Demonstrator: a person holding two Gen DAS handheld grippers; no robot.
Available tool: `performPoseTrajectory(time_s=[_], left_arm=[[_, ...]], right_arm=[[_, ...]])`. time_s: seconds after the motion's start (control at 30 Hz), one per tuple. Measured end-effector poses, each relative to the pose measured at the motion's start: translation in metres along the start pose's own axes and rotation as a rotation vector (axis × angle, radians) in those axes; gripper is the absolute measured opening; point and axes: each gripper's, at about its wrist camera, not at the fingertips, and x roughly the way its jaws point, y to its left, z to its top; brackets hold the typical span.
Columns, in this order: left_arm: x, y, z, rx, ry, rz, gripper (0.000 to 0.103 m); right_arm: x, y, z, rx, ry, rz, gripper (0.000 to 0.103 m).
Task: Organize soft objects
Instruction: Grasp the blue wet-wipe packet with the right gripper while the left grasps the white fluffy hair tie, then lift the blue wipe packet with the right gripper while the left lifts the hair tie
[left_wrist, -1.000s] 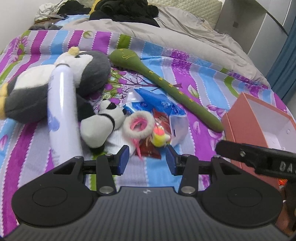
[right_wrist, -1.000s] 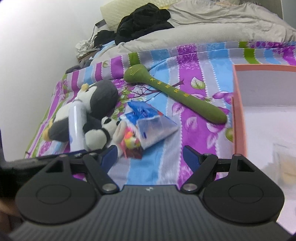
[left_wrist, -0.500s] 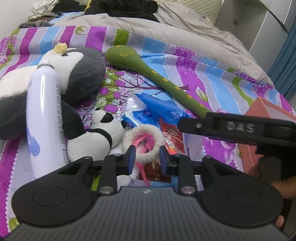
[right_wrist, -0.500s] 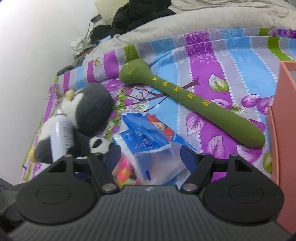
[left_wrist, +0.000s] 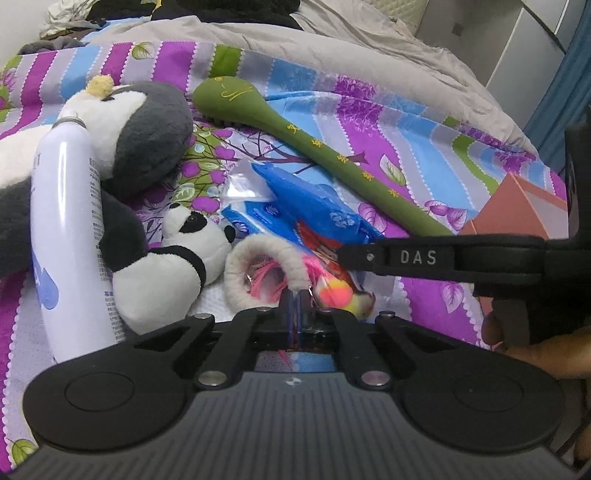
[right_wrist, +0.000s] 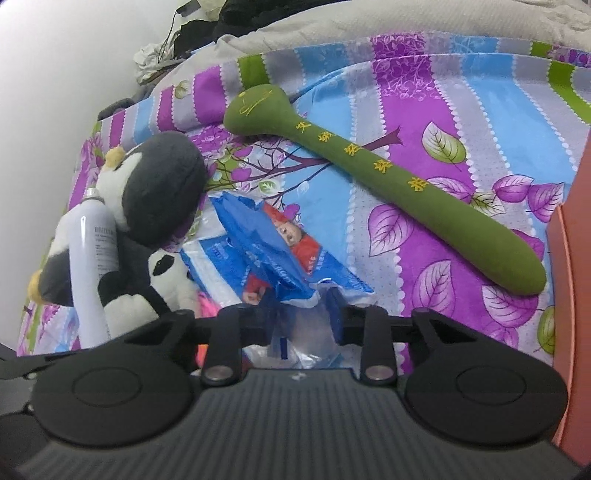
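Here the left claw (left_wrist: 294, 300) pinches the fluffy ring (left_wrist: 258, 275); the right claw (right_wrist: 303, 310) has been closing around the upright tissue pack (right_wrist: 280, 254).

— What lies on the striped bedspread?
— A grey-and-white penguin (left_wrist: 140, 136) plush on its side at the left, a white bottle (left_wrist: 68, 236) lying across its body. Tucked against it, a small panda (left_wrist: 173, 266) plush, face up.

— And beside the panda?
— A fluffy white ring (left_wrist: 258, 273) with pink strands inside, touching the panda. An orange-and-yellow ball (left_wrist: 338, 293) sits just right of the ring.

— The blue things?
— Crumpled blue packets (right_wrist: 273, 258), one printed with a child's face, heaped in the middle.

— Farther back?
— A long green mallet (right_wrist: 373, 184) with yellow characters, lying diagonally, head toward the penguin.
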Motion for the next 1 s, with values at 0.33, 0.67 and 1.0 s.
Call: performPoseTrajectory(time_s=[0.33,0.67,1.0], left_arm=[[-0.044,-0.004,-0.007,-0.028,-0.045,-0.017,0.0],[-0.066,0.008,-0.032,-0.081,-0.047,-0.033,0.0],[-0.048,0.015,-0.021,-0.059,-0.058,-0.035,0.001]], right_arm=[[-0.043,0.008,-0.014,-0.041,-0.047,-0.076,0.027],[-0.092,0.021,-0.051,-0.083,-0.092,-0.23,0.027],[-0.112,0.034,-0.095,-0.168,-0.047,-0.337,0.027]])
